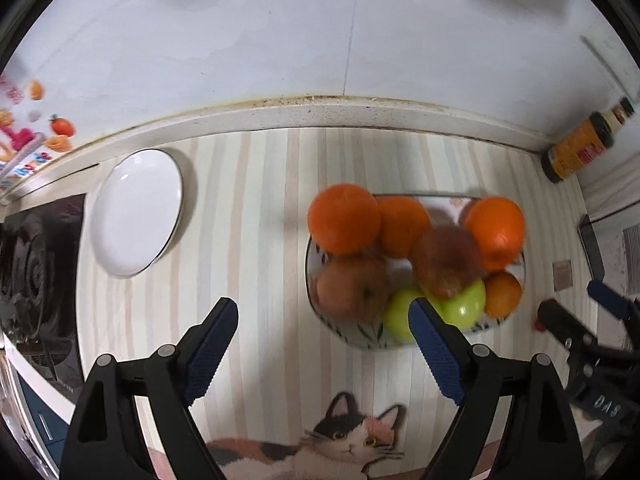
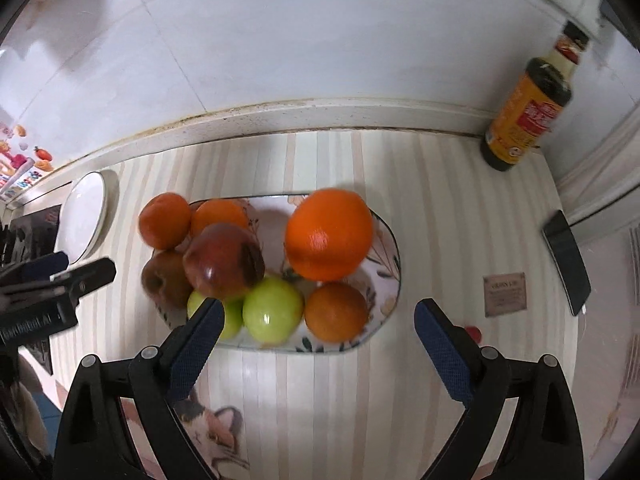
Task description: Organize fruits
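From my left wrist camera I see the stove [image 1: 36, 264] at far left, which the right view barely shows, then a smooth white oval plate [image 1: 136, 212] with a dark rim. My left gripper [image 1: 324, 316] hangs wide open and empty over the striped mat [image 1: 256, 216], just left of the patterned fruit dish [image 1: 360, 338]. The dish holds glossy oranges, reddish apples and two green apples [image 2: 272, 308]. My right gripper [image 2: 316, 312] is also spread wide, holding nothing, its left finger over the dish's near edge. Only the right view shows the sauce bottle [image 2: 524, 120] clearly, though I cannot read its orange label, and a dark phone [image 2: 568, 264]. A calico cat [image 1: 340, 440] is printed on the mat.
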